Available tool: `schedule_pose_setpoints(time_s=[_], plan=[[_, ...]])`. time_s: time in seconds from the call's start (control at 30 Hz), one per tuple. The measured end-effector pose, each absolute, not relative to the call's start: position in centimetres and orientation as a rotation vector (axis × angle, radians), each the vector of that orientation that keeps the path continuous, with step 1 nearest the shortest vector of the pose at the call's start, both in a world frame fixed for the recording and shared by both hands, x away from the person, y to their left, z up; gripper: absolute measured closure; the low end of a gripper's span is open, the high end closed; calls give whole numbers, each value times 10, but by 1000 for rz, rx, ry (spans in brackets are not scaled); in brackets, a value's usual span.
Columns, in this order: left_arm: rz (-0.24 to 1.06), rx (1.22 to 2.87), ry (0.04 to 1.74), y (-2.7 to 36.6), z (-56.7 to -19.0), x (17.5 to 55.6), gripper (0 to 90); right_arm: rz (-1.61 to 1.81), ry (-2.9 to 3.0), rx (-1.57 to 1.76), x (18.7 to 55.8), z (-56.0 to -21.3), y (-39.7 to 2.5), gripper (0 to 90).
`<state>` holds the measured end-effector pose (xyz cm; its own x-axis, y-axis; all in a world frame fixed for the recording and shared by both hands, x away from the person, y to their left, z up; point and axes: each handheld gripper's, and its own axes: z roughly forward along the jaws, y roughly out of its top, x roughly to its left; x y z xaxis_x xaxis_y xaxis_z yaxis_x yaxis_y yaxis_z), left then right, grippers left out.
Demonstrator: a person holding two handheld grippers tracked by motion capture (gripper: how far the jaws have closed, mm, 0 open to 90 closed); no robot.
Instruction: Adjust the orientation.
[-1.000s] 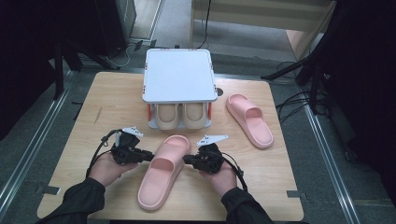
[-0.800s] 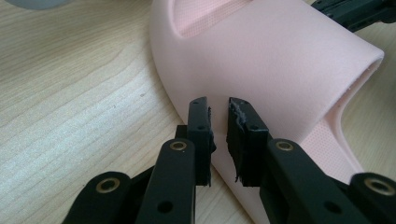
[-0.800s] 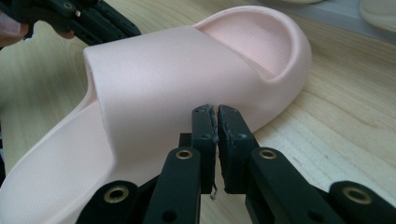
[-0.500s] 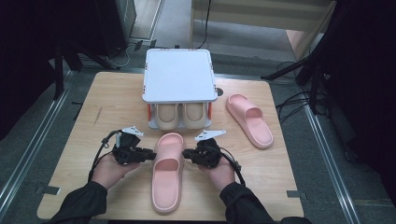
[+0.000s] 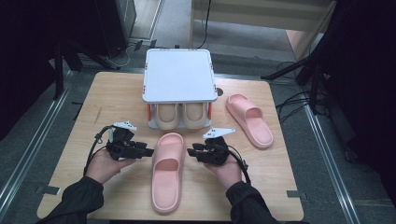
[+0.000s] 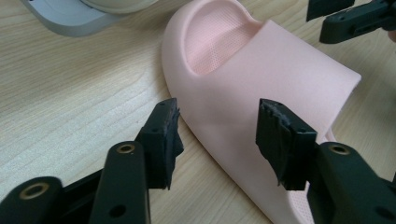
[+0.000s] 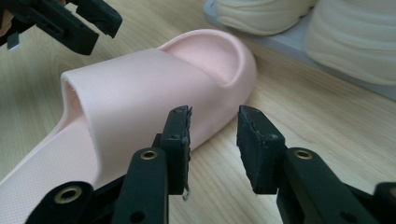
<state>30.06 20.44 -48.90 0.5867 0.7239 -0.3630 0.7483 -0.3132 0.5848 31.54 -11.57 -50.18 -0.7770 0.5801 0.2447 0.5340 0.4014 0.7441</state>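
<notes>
Table point(image 5: 112, 100) first: your wooden worktop carries a white rack point(image 5: 177, 74) at twelve o'clock, with a pair of beige shoes point(image 5: 180, 115) tucked on its lower shelf, toes facing you. One pink slide point(image 5: 250, 119) lies off at two o'clock, well apart from your hands. The other slide point(image 5: 167, 170) sits dead centre, toe pointing to twelve, heel toward six, just short of the rack.

Your left gripper point(image 5: 148, 152) waits at the slide's nine o'clock side and your right gripper point(image 5: 190, 151) at its three o'clock side, level with the strap. Both are released, jaws parted and holding nothing; in the left gripper view the jaws straddle the strap's edge point(image 6: 219, 121) without biting, and in the right gripper view they sit just beside the strap wall point(image 7: 140, 98).

To do this well, I'd judge you should bring both sets of jaws onto the strap's edges evenly, then clench together. Keep the toe aimed at twelve so it goes toward the rack straight, and lift slightly rather than dragging the soft sole across the wood.
</notes>
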Motion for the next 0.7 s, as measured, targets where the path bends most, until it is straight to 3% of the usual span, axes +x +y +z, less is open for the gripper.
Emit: schedule_pose_setpoints(time_s=[0.17, 0.7], plan=[[-48, 2080, 1159, 204, -488, 305, 425, 1351, 2547, 1063, 319, -498, -130, 638], [-101, 2114, 1128, 193, -489, 317, 398, 1364, 2411, 1212, 332, -486, -185, 625]])
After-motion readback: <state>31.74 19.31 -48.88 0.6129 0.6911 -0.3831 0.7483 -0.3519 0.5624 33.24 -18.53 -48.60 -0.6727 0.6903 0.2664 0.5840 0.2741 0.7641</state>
